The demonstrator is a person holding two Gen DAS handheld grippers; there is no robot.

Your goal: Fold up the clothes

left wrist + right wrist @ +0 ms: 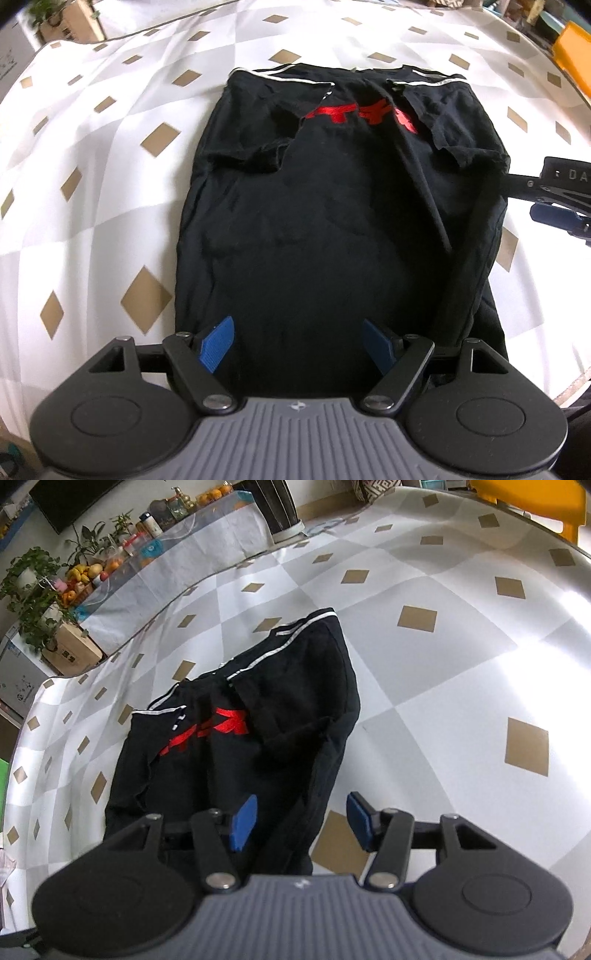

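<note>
The black T-shirt (pixel 332 229) lies in the middle of the table, on a cloth (pixel 92 155) of white and grey checks with tan diamonds. Both sleeves are turned in over the body, leaving a long narrow shape, with white stripes along the far shoulder edge and a strip of red print (pixel 364 114) showing between the turned-in sleeves. The fabric is creased but rests flat.

Your left gripper (pixel 297 343) sits over the near hem of the shirt, its blue pads spread wide with only dark cloth showing between them; nothing is pinched. Your right gripper (pixel 301 821) is at the shirt's near right corner, fingers likewise wide apart: the left pad (pixel 243 827) is over black fabric, the right one over bare tablecloth, and the shirt's right edge runs between them. From the left wrist view you can see that gripper (pixel 554 206) poking in at the right edge, beside the shirt.

Beyond the far left of the table stand a cardboard box (pixel 72 650), potted plants (pixel 33 590) and a bench with fruit (pixel 85 574). A yellow chair (pixel 532 498) stands at the far right.
</note>
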